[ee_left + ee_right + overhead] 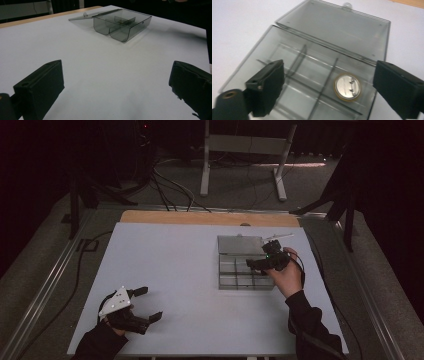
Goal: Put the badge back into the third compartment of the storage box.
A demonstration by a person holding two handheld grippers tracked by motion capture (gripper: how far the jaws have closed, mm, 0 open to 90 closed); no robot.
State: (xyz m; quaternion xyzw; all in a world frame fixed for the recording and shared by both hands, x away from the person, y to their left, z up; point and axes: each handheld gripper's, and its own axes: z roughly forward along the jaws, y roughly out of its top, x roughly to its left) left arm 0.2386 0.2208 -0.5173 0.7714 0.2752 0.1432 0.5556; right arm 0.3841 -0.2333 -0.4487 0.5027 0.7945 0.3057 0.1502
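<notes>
Pin badge [347, 86] lies in box [262, 53] between right gripper's [329, 87] spread fingers.

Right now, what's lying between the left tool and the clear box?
Nothing: bare white table runs from the left tool to the clear box, per the left gripper view.

My right gripper [255, 264] hovers over the clear compartment box [240, 275], whose lid [240, 244] lies open behind it. My left gripper [149, 304] rests on the white counter [175, 270] well apart, fingers [141, 291] spread wide.
</notes>
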